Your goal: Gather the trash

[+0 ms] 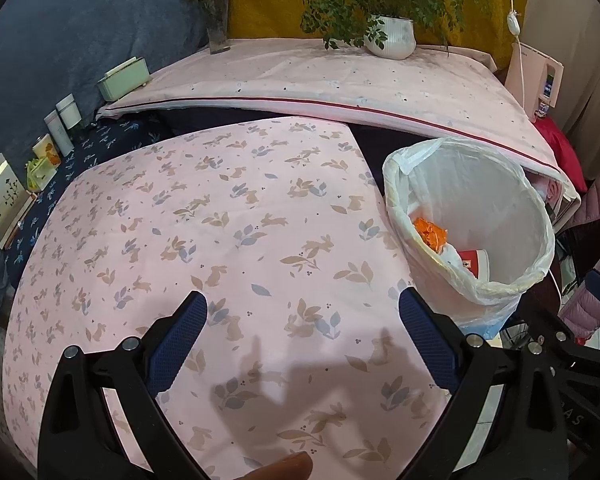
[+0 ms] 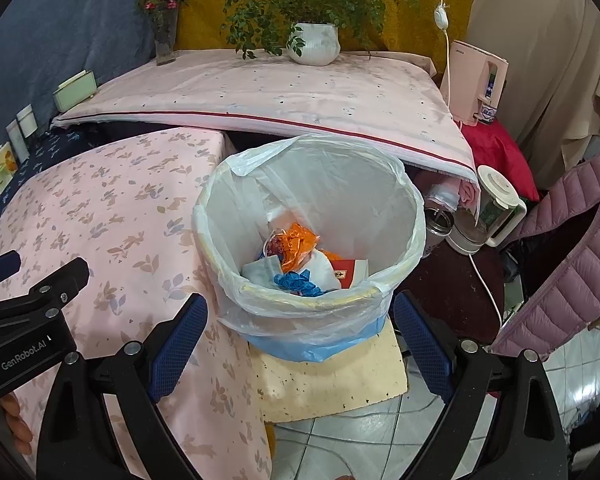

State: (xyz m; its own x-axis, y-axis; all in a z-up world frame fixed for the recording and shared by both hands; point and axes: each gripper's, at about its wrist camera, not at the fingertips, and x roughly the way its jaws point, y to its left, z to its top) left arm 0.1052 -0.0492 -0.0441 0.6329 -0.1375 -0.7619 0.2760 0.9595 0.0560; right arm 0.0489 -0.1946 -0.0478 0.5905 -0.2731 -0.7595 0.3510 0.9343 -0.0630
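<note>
A round bin (image 2: pixel 312 312) lined with a white plastic bag stands beside the table's right edge. Inside lie an orange wrapper (image 2: pixel 298 242), a blue crumpled glove (image 2: pixel 296 282), white paper and a small red-labelled box (image 2: pixel 350 270). My right gripper (image 2: pixel 300 340) hovers open just in front of the bin, nothing between its blue pads. My left gripper (image 1: pixel 302 340) stands open over the pink rabbit-print tablecloth (image 1: pixel 220 220), holding nothing. The bin (image 1: pixel 508 240) sits to its right, with the orange wrapper (image 1: pixel 430 234) showing inside. The left gripper's black body (image 2: pixel 28 320) shows at the left of the right wrist view.
A potted plant (image 2: pixel 314 42), a flower vase (image 2: pixel 164 36) and a green box (image 2: pixel 74 90) stand on the back table. Small bottles and cards (image 1: pixel 56 132) line the left wall. A kettle (image 2: pixel 496 204), a pink appliance (image 2: pixel 476 80) and a pink padded jacket (image 2: pixel 572 272) crowd the right.
</note>
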